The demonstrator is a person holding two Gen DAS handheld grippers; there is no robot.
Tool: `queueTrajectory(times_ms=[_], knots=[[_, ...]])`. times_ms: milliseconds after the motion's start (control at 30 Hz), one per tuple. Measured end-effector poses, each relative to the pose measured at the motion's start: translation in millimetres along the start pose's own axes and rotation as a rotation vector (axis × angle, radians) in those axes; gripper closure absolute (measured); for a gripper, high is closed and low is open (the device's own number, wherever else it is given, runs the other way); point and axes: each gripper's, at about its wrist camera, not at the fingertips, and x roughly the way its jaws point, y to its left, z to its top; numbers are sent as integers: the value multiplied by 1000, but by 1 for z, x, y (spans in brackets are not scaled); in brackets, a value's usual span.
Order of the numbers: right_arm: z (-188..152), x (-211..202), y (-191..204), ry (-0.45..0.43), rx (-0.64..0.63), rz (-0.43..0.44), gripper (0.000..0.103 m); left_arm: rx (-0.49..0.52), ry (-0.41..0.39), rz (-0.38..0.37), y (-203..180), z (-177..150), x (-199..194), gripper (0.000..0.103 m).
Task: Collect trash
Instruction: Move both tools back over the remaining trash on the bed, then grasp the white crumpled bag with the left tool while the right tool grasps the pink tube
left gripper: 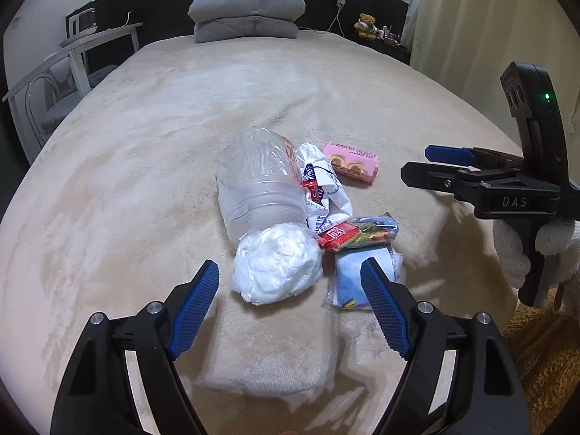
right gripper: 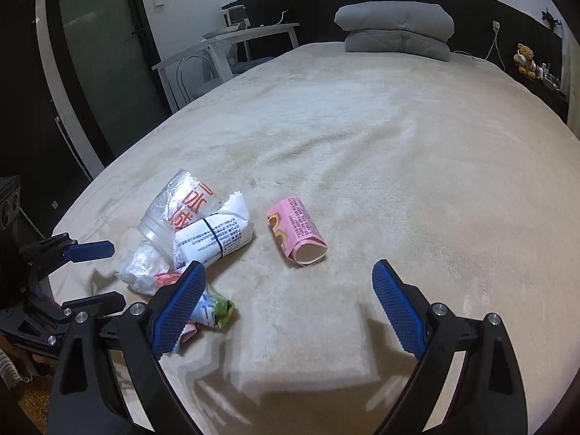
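Observation:
A pile of trash lies on the beige bed: a clear plastic cup, a crumpled white bag, a printed white wrapper, a red and green snack packet, a blue and white packet and a pink box. My left gripper is open and empty just in front of the white bag. My right gripper is open and empty, a little short of the pink box. The cup and wrapper lie to its left. The right gripper also shows in the left wrist view.
Folded grey bedding sits at the head of the bed against a dark headboard. A white table and chair stand to the left of the bed. A teddy bear sits on a shelf at the far right. The bed edge is near the trash.

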Motion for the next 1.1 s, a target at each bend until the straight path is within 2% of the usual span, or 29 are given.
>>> queueTrajectory(times_ms=[167,267,400,433,467,500,533,567,667,800,1100], knots=[[10,30,1,36,-53,-20,12,41,28,-28,1,1,14,24],[14,48,-3,66,-50,-19,17,65,26,-45,-1,4,19,24],[21,67,-8,86,-52,-35,19,78,35,-69,1,6,25,25],[22,71,-10,96,-54,-31,23,80,36,-70,1,6,26,25],[22,75,-10,111,-60,-23,34,79,36,-72,2,7,26,25],[23,79,-9,125,-68,-21,40,77,36,-76,2,7,26,25],[22,81,-8,131,-77,-19,41,78,35,-78,3,7,26,26],[22,83,-5,133,-84,-15,44,80,35,-75,3,7,26,31],[21,84,-2,140,-93,-14,60,76,52,-50,6,7,29,48],[19,77,1,117,-98,-18,65,88,36,-39,4,5,26,50],[5,39,7,77,-78,6,68,58,1,-30,12,-1,10,50]])
